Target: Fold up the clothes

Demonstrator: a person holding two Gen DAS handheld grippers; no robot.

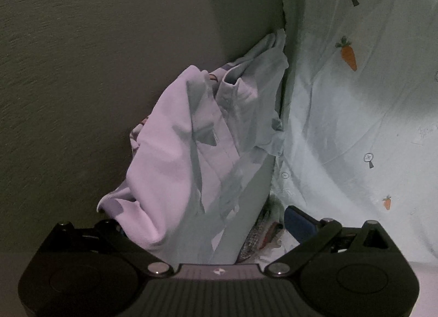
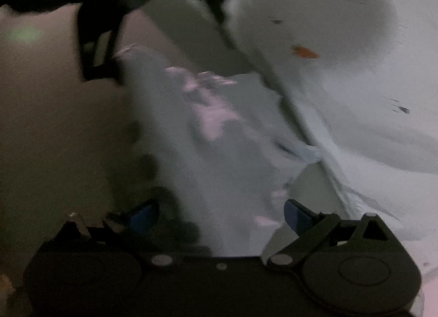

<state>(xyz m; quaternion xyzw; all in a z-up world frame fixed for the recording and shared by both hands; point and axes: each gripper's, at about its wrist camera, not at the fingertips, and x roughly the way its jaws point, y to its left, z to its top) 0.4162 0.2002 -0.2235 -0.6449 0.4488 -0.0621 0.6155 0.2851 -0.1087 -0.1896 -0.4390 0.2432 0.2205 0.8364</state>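
Observation:
A pale lilac and light blue button shirt (image 1: 208, 136) lies crumpled against a wall at the bed's edge. My left gripper (image 1: 202, 223) is spread wide, with shirt cloth draped between its fingers; its right blue pad (image 1: 297, 223) shows and the left finger is hidden under cloth. In the blurred right wrist view the same shirt (image 2: 216, 152) hangs between the two blue pads (image 2: 297, 217) of my right gripper (image 2: 219, 215), which stand wide apart. The left gripper's black frame (image 2: 153, 15) shows at the top left there.
A pale bedsheet (image 1: 356, 114) printed with carrots and magnifying glasses fills the right side of both views. A dark grey-brown wall (image 1: 109, 70) fills the left. A patterned cloth (image 1: 260, 237) lies under the shirt near my left gripper.

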